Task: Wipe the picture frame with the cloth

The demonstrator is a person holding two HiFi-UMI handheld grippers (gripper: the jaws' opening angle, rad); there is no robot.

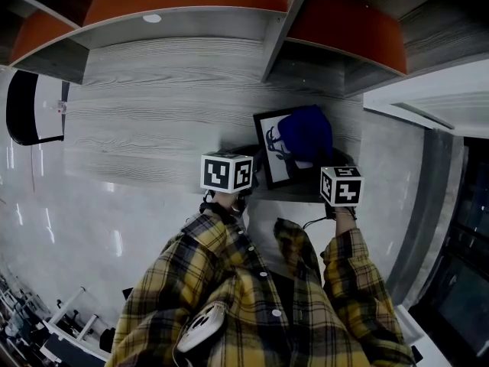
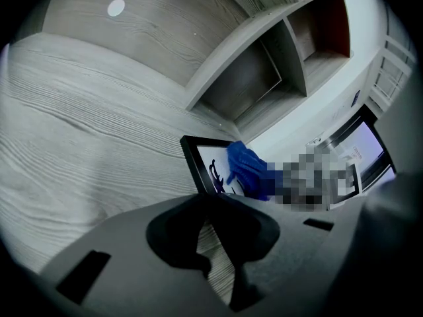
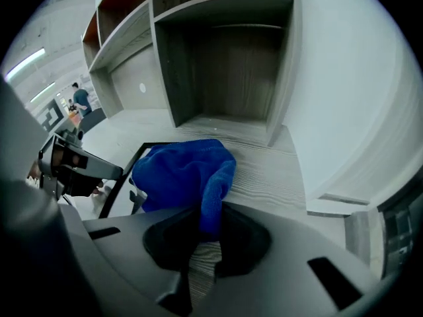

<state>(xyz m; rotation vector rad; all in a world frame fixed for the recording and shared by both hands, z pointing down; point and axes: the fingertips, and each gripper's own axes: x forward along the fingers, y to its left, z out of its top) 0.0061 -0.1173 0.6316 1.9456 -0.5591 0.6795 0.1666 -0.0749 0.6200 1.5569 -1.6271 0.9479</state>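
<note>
Because the left gripper (image 2: 206,224) has its fingers drawn together on nothing and sits just beside the picture frame (image 1: 273,159) without touching it, nothing braces the frame. I judge that a firm stroke could push it along the grey wood-grain surface (image 1: 153,113), or knock it over. It seems to stand at a tilt rather than flat, though I cannot be sure. The frame is near the front right corner of the surface, with a thin black border around a white sheet bearing a dark drawing. The blue cloth (image 1: 306,131) is bunched over its right part and hides much of the glass. That thick bundle could smear the glass rather than wipe it evenly, and may miss the border. The right gripper (image 3: 210,226) has its fingers pinched on a fold of the cloth. The hold is narrow, so the cloth might slip out if it drags.
</note>
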